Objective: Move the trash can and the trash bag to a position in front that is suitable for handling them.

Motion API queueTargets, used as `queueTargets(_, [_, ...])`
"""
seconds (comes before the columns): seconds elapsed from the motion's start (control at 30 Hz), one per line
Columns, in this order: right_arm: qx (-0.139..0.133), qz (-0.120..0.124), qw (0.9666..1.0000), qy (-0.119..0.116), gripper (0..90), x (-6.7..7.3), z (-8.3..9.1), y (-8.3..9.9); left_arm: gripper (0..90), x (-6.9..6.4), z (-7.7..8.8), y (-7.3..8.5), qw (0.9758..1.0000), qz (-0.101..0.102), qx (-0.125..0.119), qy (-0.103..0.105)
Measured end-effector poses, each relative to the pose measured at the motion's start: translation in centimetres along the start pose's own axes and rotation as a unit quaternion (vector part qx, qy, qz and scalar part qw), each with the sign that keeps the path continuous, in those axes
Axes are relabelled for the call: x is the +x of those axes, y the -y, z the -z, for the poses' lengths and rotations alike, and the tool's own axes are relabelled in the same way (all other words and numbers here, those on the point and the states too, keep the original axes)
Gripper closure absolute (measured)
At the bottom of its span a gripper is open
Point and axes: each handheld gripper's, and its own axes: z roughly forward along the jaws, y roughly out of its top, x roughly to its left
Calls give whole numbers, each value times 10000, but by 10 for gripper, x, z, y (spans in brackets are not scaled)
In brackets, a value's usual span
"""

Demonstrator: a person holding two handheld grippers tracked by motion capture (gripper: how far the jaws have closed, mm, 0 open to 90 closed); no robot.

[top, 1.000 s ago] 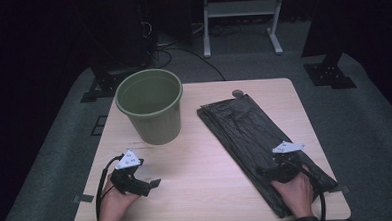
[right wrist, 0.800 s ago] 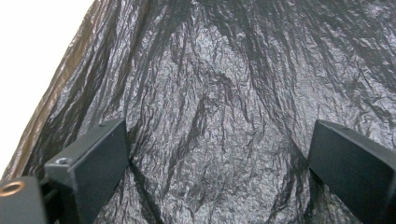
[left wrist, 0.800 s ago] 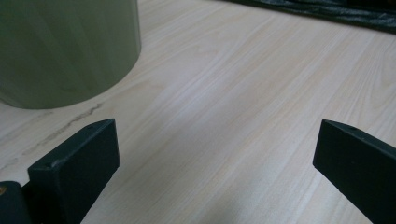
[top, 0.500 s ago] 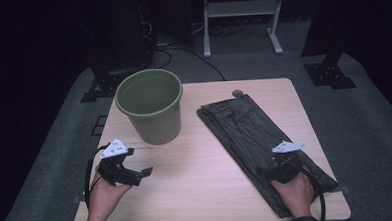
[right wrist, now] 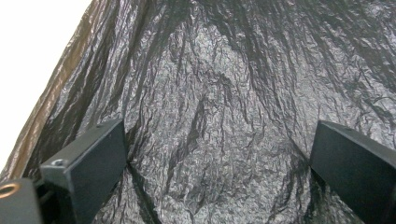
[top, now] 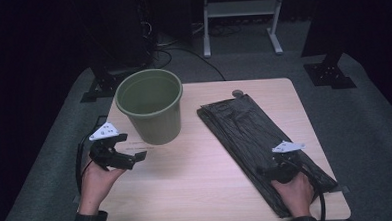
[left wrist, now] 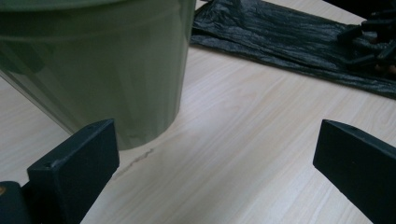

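1. On the table's (top: pixel 197 190) near half I find the most open room: bare pale wood runs between my two grippers, from the bucket's base toward 6 o'clock.
2. My left gripper (top: pixel 131 156) sits at the table's 8 o'clock edge, hand partly beyond the rim. Its jaws stand wide apart, holding nothing, pointing toward 3 o'clock.
3. My right gripper (top: pixel 266 171) rests at 5 o'clock, near the table's near right corner, on the black plastic bag (top: pixel 255 138). Its jaws are spread wide and grip nothing; the crinkled film lies between them.
4. The bag lies flat as a long strip from 12 o'clock to 5 o'clock, its near end close to the table's front edge.
5. The green bucket (top: pixel 151 110) stands upright at 10 o'clock, near the far left corner, clear of the bag.
6. The surface is light wood grain. The table stands on grey carpet (top: pixel 375 132), with dark surroundings and a white stand (top: pixel 240 18) at 12 o'clock.
7. The left gripper view gives the bucket wall (left wrist: pixel 93 70) close at the jaws' 11 o'clock, and a faint dark mark on the wood by its base.
8. The right gripper view gives the bag's fine wrinkles (right wrist: pixel 210 102) and bare table (right wrist: pixel 37 51) at 10 o'clock, which the high view does not resolve.
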Motion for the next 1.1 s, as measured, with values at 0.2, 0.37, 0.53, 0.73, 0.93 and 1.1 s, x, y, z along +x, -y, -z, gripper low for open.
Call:
queueTargets(0.2, [-3,3,10000,-2,25,0,0,0,0,8,6,-16,9999,-12,-73,-75])
queueTargets(0.37, [-2,3,10000,1,25,0,0,0,0,21,8,-31,9999,69,-110,-59])
queueTargets(0.53, [-2,2,10000,0,25,0,0,0,0,29,9,-40,9998,83,-136,-121])
queueTargets(0.73, [-1,-1,10000,-1,25,0,0,0,0,40,9,-56,9998,53,-141,-129])
queueTargets(0.93, [-2,-2,10000,-2,25,0,0,0,0,51,3,-69,9998,21,-118,-145])
queueTargets(1.1, [0,-1,10000,-2,25,0,0,0,0,60,-6,-78,9997,-52,-75,-222])
